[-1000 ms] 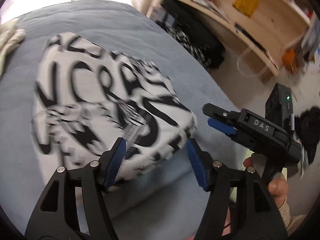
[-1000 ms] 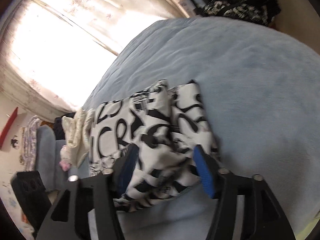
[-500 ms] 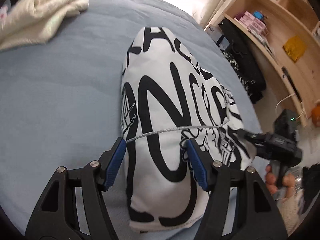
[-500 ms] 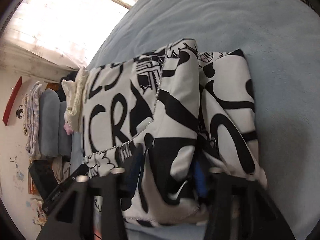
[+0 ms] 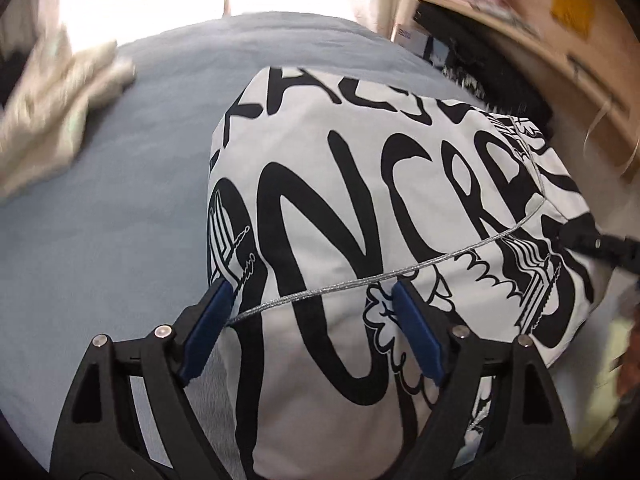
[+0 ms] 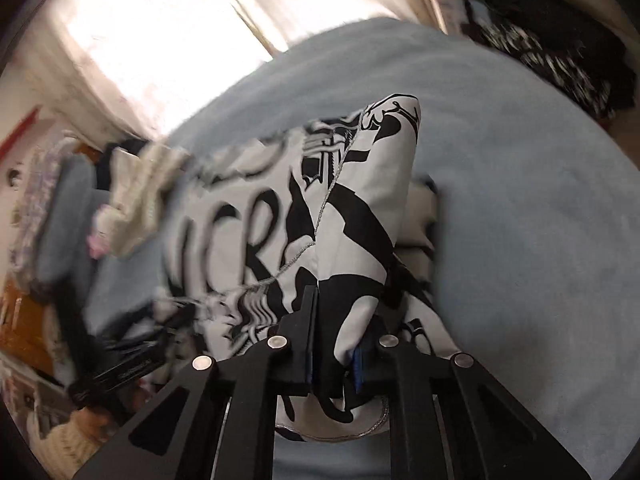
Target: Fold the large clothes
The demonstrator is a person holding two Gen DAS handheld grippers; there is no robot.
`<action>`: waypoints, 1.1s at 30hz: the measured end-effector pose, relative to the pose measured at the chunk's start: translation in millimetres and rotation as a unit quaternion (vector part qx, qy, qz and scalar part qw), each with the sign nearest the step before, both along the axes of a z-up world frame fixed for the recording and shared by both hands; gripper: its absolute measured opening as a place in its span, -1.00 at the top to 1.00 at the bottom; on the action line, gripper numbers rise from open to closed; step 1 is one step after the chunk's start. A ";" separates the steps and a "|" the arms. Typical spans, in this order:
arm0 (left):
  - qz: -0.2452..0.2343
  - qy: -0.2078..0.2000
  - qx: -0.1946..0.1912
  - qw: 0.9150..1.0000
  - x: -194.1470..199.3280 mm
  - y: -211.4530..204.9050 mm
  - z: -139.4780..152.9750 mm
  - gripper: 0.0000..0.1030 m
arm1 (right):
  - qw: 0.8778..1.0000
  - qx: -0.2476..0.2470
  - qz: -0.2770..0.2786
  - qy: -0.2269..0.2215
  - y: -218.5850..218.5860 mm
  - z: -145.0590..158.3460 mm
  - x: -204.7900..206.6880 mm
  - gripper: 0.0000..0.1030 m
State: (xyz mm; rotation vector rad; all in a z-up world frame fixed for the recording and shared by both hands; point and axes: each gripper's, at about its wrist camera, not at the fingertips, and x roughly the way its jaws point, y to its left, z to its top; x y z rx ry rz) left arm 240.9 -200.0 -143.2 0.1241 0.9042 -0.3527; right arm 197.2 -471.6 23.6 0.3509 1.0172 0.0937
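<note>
Left wrist view looks down on a folded white garment (image 5: 360,184) printed with heavy black lettering, lying on a pale blue bed (image 5: 100,208). Its long axis runs from the near edge of the bed, under the camera, away toward the far edge by the bright window; the letters run across that axis. A thin silver seam crosses the fabric slantwise. The left tool (image 5: 316,332) hovers over the near end of the garment with its blue pads (image 5: 208,330) spread wide and its jaws opening; cloth lies below the gap, but the pads do not press on it. A cream knitted garment (image 5: 52,92) sits crumpled near the far left corner of the bed, well apart. A wooden shelf unit (image 5: 540,40) stands beyond the right edge.

From the right wrist view, the right tool (image 6: 334,360) has a fold of the printed garment (image 6: 360,208) pinched between its pads, jaws closing down nearly together on the cloth. The fabric rises in a peaked ridge from the grip toward the far edge of the bed (image 6: 520,184). The right side of the garment is lifted; its left part blurs toward the cream knit (image 6: 140,196).
</note>
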 end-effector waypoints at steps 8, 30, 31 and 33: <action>-0.003 -0.023 0.022 0.999 -7.1 -10.5 -24.1 -0.71 | 0.999 0.021 -0.037 0.031 -6.1 -30.3 15.6 0.74; 0.043 0.018 -0.073 0.996 81.0 14.4 36.3 0.36 | 0.998 0.006 -0.067 -0.020 25.5 89.3 97.8 0.17; 0.034 0.004 -0.079 0.996 84.0 6.7 37.6 0.36 | 0.997 0.010 -0.067 -0.024 29.0 86.8 108.4 0.17; 0.037 -0.025 -0.075 0.996 89.8 -4.7 37.7 0.36 | 0.997 -0.012 -0.065 -0.033 41.5 78.9 128.0 0.18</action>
